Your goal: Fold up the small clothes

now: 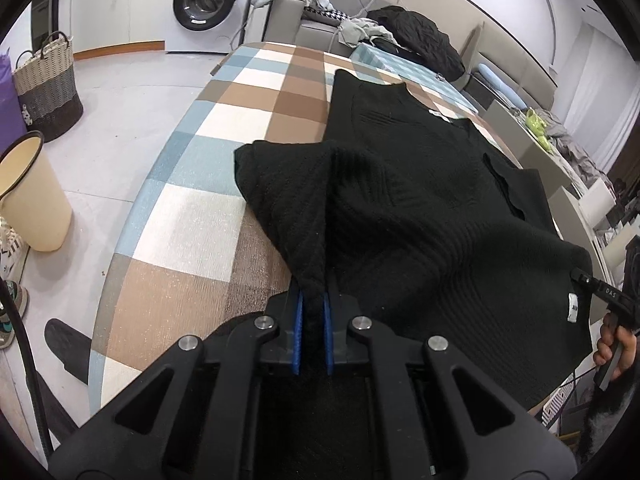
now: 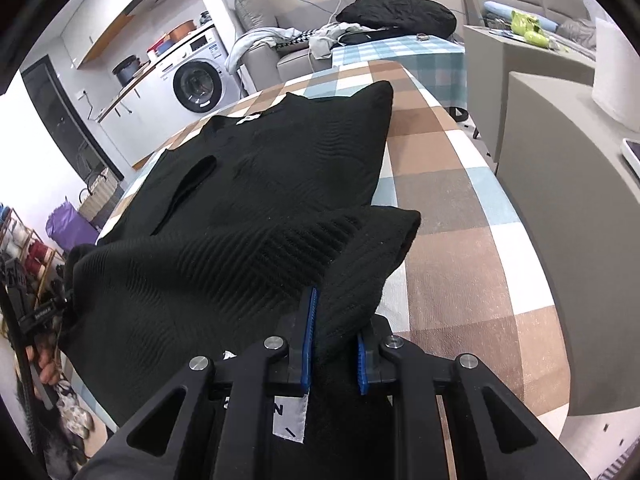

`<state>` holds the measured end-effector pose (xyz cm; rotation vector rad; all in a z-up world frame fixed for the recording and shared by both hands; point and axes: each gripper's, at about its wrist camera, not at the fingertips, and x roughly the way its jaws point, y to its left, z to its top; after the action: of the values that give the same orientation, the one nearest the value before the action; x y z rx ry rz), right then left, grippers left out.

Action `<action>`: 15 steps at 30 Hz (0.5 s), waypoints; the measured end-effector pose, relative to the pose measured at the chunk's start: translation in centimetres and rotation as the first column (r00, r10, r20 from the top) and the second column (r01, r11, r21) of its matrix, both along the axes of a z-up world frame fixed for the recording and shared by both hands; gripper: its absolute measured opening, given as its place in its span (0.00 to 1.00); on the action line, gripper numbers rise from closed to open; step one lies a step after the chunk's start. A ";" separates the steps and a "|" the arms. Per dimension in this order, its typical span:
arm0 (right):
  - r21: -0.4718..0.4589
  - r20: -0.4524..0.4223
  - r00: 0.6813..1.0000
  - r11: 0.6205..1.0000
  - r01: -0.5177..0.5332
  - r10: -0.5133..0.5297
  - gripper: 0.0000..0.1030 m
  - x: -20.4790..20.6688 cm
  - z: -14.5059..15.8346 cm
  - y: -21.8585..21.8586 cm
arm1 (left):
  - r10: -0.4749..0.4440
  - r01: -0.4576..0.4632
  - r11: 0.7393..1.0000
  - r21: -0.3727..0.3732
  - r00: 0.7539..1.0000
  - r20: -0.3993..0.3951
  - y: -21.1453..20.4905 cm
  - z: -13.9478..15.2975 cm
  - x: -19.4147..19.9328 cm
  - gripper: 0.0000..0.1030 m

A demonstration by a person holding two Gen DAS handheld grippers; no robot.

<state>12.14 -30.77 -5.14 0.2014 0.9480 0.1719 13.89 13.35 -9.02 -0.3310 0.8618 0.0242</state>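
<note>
Both grippers are clamped on the near hem of one black knit sweater (image 1: 400,184). Left gripper (image 1: 312,320): at the bottom centre of the left wrist view, its blue pads (image 1: 298,334) are pressed together on a peaked pinch of the hem corner. Right gripper (image 2: 334,344): at the bottom centre of the right wrist view, its pads (image 2: 308,340) sit a little wider, closed on a thicker bunch of knit beside a white care label (image 2: 290,416).

The sweater lies on the checked table cover (image 1: 192,216), collar at the far end toward the upper part of each frame, body flat in the middle, near hem raised off the cover between the two grips. A side flap (image 1: 272,168) lies folded at centre left of the left wrist view.

Judged step: carrying the hem toward the collar to fold the body in half.

Procedure for a clean fold:
1. Hold both corners at equal height, so the hem edge stays straight.
2. Keep the span between the grips taut; slack knit sags and creases.
3. Advance both hands at one pace toward the collar.
4. Lower the hem square onto the shoulders before letting go.

Caution: the right grip holds several layers; uneven tension may drag the folded flap out of place.
</note>
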 end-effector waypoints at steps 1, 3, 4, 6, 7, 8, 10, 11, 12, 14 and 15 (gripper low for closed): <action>0.003 -0.005 1.000 1.000 0.005 -0.005 0.19 0.1 0.0 -0.1 | 0.009 -0.009 1.000 -0.001 1.000 0.004 0.2 0.2 -0.1 0.05; 0.012 -0.011 1.000 1.000 0.013 -0.013 0.25 0.0 0.1 -0.3 | 0.027 -0.027 1.000 0.001 1.000 0.004 0.6 0.5 -0.1 0.05; 0.014 -0.008 1.000 1.000 0.020 -0.020 0.29 -0.1 0.3 -0.5 | 0.031 -0.031 1.000 0.000 0.999 0.006 0.7 0.7 -0.2 0.06; 0.023 0.007 1.000 0.999 0.025 -0.025 0.42 -0.7 0.7 -1.2 | 0.045 -0.045 0.999 -0.001 0.999 0.012 1.1 1.2 -0.3 0.11; 0.028 0.016 0.999 0.999 0.027 -0.028 0.44 -1.1 1.0 -1.5 | 0.054 -0.054 0.999 0.002 0.998 0.013 1.3 1.3 -0.4 0.19; 0.031 0.025 0.999 0.999 0.028 -0.029 0.44 -1.7 1.2 -1.9 | 0.068 -0.068 0.998 0.008 0.998 0.011 1.5 1.4 -0.6 0.25; 0.031 0.036 0.999 0.999 0.034 -0.035 0.44 -2.6 1.5 -2.7 | 0.094 -0.094 0.995 0.021 0.996 0.007 1.8 1.5 -1.1 0.50; 0.028 0.033 0.999 0.999 0.037 -0.038 0.44 -3.0 1.4 -3.0 | 0.098 -0.098 0.995 0.024 0.995 0.010 1.8 1.5 -1.4 0.51; 0.027 0.028 0.999 0.999 0.037 -0.038 0.44 -3.4 1.3 -3.2 | 0.094 -0.095 0.995 0.021 0.996 0.008 1.9 1.4 -1.6 0.51; 0.025 0.018 0.999 0.999 0.040 -0.040 0.44 -4.0 1.1 -3.7 | 0.092 -0.092 0.996 0.017 0.996 -0.005 1.8 1.1 -2.1 0.51; 0.026 0.014 0.999 0.999 0.037 -0.037 0.44 -4.3 0.9 -3.8 | 0.092 -0.092 0.996 0.014 0.996 -0.004 1.8 0.9 -2.3 0.51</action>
<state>7.88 -34.58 -4.19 0.2408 0.9279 0.1510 11.60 15.16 -8.08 -0.3574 0.8506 0.1169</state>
